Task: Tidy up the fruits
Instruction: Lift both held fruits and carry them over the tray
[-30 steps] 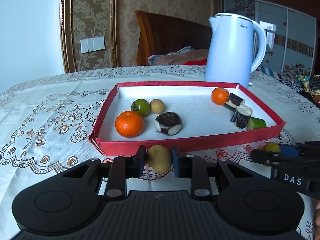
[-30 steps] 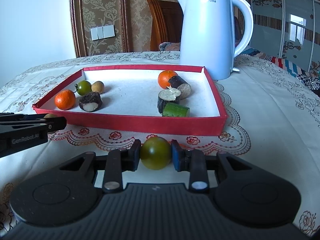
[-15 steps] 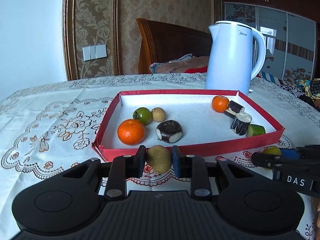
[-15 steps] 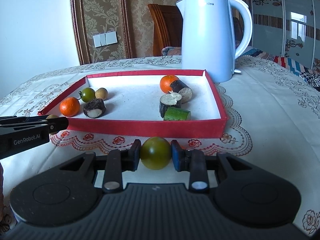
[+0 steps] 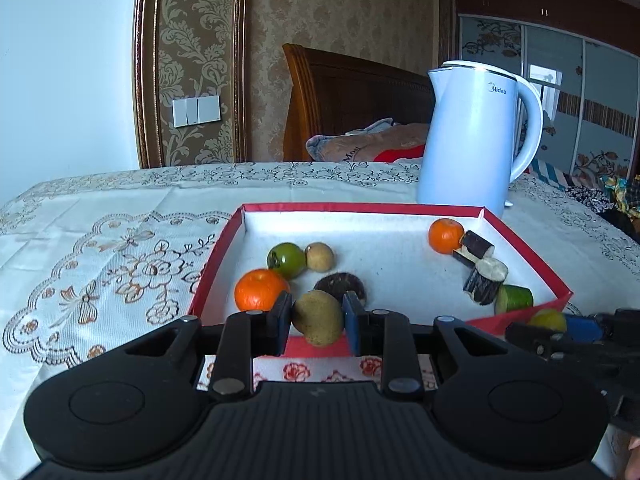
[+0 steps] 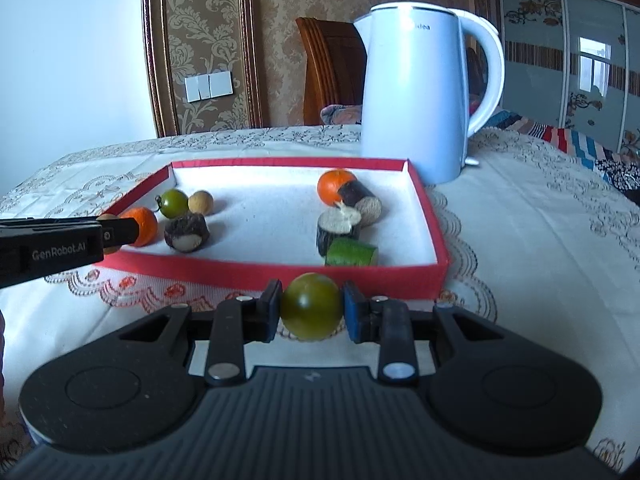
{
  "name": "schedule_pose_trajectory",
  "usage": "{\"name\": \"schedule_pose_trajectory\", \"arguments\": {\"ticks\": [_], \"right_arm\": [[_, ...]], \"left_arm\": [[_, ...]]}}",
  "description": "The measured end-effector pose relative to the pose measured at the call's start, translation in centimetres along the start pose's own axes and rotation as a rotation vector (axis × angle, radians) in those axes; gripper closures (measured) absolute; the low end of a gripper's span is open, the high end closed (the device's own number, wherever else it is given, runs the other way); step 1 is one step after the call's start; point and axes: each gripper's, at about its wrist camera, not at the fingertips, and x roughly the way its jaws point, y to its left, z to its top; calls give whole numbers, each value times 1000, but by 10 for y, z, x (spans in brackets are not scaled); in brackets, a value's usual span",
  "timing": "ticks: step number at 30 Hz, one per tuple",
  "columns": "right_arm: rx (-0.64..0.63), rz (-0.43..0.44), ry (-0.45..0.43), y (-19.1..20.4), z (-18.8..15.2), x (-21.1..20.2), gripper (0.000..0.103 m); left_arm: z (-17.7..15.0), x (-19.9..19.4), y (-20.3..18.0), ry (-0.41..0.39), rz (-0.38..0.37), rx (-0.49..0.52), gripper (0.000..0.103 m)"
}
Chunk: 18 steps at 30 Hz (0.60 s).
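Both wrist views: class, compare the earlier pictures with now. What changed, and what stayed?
Both grippers rose toward the red tray: the left gripper's brown fruit now overlaps its near rim. The right gripper still clamps the green tomato. Tray contents unmoved.

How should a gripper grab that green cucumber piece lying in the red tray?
The green cucumber piece lies on its side by the red tray's near wall. Probably best to come from above, pinching its long rounded sides. The dark chunk touches its far side, so space there looks tight.
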Motion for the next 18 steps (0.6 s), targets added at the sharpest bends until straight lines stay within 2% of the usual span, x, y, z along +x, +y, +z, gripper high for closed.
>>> {"name": "schedule_pose_trajectory", "arguments": {"ticks": [8, 18], "right_arm": [[-25, -34, -56, 0, 29, 7, 73], [-56, -41, -33, 14, 44, 45, 73]], "left_arm": [[15, 22, -7, 15, 23, 0, 76], [21, 54, 1, 72, 55, -42, 76]]}}
